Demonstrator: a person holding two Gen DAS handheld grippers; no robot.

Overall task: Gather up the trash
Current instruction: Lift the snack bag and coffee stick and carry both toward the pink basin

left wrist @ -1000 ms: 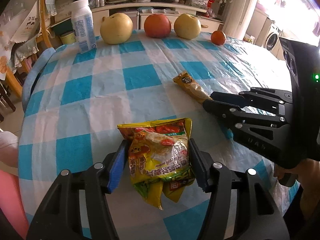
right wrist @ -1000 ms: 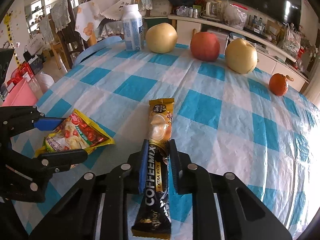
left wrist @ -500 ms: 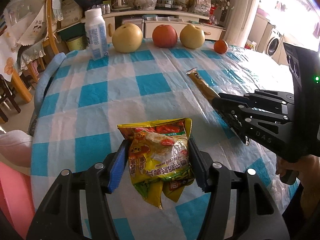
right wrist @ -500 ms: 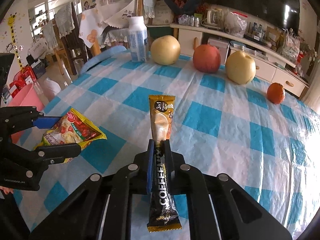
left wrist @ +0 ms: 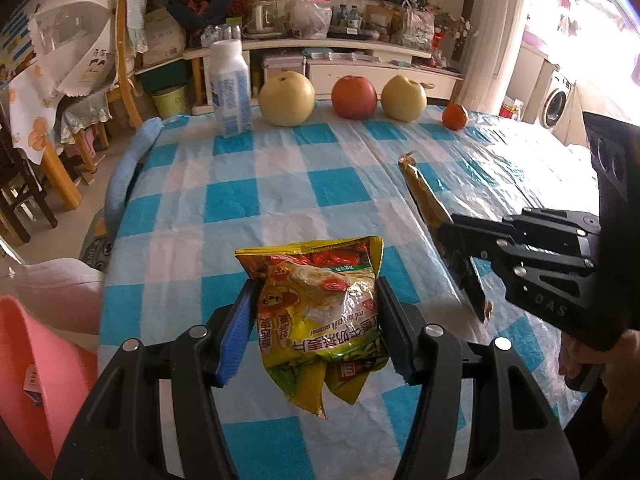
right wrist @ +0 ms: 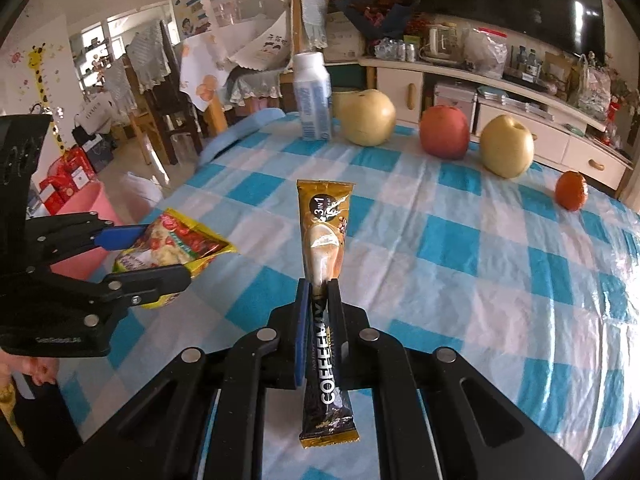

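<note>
My left gripper (left wrist: pixel 314 300) is shut on a yellow oatmeal packet (left wrist: pixel 320 304) and holds it above the checked table (left wrist: pixel 256 200). The packet also shows in the right wrist view (right wrist: pixel 172 246), held by the left gripper (right wrist: pixel 160 256). My right gripper (right wrist: pixel 319 292) is shut on a gold and black coffee sachet (right wrist: pixel 324 240), lifted off the table and pointing forward. In the left wrist view the sachet (left wrist: pixel 424 196) sticks out of the right gripper (left wrist: pixel 460 240) at the right.
At the table's far edge stand a white bottle (left wrist: pixel 229 88), two yellow pears (left wrist: pixel 286 98), a red apple (left wrist: pixel 354 96) and a small orange (left wrist: pixel 455 116). A pink bin (right wrist: pixel 80 216) stands on the floor left of the table. Chairs stand beyond.
Both grippers have risen and pulled back from the table with their packets. The right gripper has closed tight on the sachet and lifted it off the cloth.
</note>
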